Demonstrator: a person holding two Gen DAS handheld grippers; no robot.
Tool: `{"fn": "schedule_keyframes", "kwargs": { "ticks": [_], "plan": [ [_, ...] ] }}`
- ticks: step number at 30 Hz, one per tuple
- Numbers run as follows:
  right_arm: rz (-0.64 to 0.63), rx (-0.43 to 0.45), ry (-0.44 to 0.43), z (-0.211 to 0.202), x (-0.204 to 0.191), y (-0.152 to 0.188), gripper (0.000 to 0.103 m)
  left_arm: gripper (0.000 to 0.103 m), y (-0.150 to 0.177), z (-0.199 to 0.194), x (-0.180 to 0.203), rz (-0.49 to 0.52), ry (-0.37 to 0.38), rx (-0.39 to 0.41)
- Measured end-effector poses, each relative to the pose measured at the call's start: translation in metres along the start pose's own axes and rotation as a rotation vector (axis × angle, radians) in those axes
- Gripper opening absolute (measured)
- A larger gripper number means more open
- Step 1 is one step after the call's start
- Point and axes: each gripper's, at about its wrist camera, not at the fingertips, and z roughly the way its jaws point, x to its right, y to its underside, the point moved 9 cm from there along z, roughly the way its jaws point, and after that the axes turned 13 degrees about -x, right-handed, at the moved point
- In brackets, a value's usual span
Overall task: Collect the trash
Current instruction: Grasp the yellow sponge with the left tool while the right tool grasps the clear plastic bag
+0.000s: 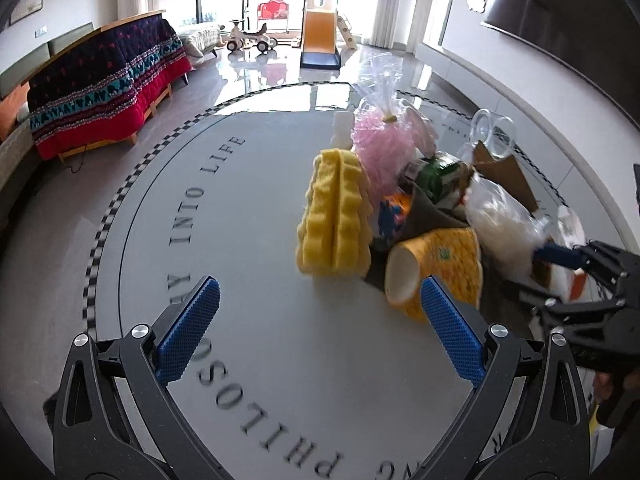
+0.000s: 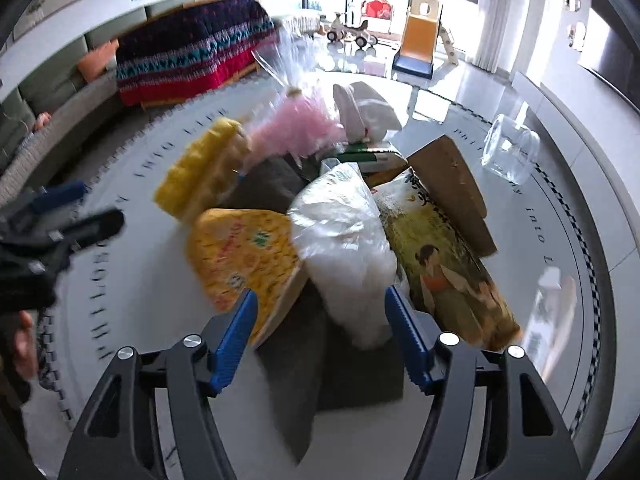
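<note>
A heap of trash lies on a round grey table [image 1: 240, 220]. It holds a yellow foam piece [image 1: 334, 216], a clear bag of pink shreds [image 1: 380, 148], a yellow paper cup [image 1: 436, 268] on its side, a white plastic bag [image 2: 344, 240], a printed packet [image 2: 444, 268] and cardboard [image 2: 456, 188], all over a dark cloth [image 2: 304, 380]. My left gripper [image 1: 320, 292] hangs open above the bare table in front of the cup, holding nothing. My right gripper [image 2: 320, 296] straddles the lower end of the white bag; a gap shows beside its left pad.
A glass jar [image 2: 508, 152] lies on its side at the far right of the table, and a blurred clear wrapper [image 2: 552, 304] lies nearer. Beyond the table are a sofa with a patterned blanket [image 1: 108, 88] and a toy slide [image 1: 320, 36] on a shiny floor.
</note>
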Motion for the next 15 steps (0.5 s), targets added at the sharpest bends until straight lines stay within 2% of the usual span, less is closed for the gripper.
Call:
{"fn": "schedule_keyframes", "kwargs": {
  "ticks": [1, 2, 3, 8, 12, 13, 14, 15],
  "plan": [
    [0.000, -0.001, 0.015, 0.003, 0.002, -0.003, 0.055, 0.097, -0.007, 0.004, 0.000, 0.006, -0.008, -0.003],
    [0.004, -0.005, 0.034, 0.008, 0.007, -0.005, 0.036, 0.097, -0.015, 0.009, 0.000, 0.010, -0.016, -0.007],
    [0.011, -0.005, 0.046, 0.009, 0.010, -0.006, 0.030, 0.097, -0.020, 0.012, 0.001, 0.012, -0.017, -0.009],
    [0.072, 0.046, -0.052, -0.005, 0.024, -0.005, 0.028, 0.097, -0.047, 0.042, 0.006, 0.026, -0.025, -0.055],
    [0.095, 0.090, -0.087, -0.022, 0.029, -0.004, 0.028, 0.096, -0.055, 0.064, 0.011, 0.035, -0.032, -0.086],
    [0.095, 0.098, -0.095, -0.026, 0.028, -0.003, 0.028, 0.085, -0.055, 0.068, 0.011, 0.035, -0.028, -0.094],
    [0.093, 0.106, -0.103, -0.030, 0.028, -0.003, 0.028, 0.060, -0.053, 0.074, 0.011, 0.033, -0.018, -0.113],
    [0.091, 0.111, -0.105, -0.033, 0.027, -0.002, 0.028, 0.053, -0.050, 0.079, 0.010, 0.025, -0.005, -0.134]
  ]
}}
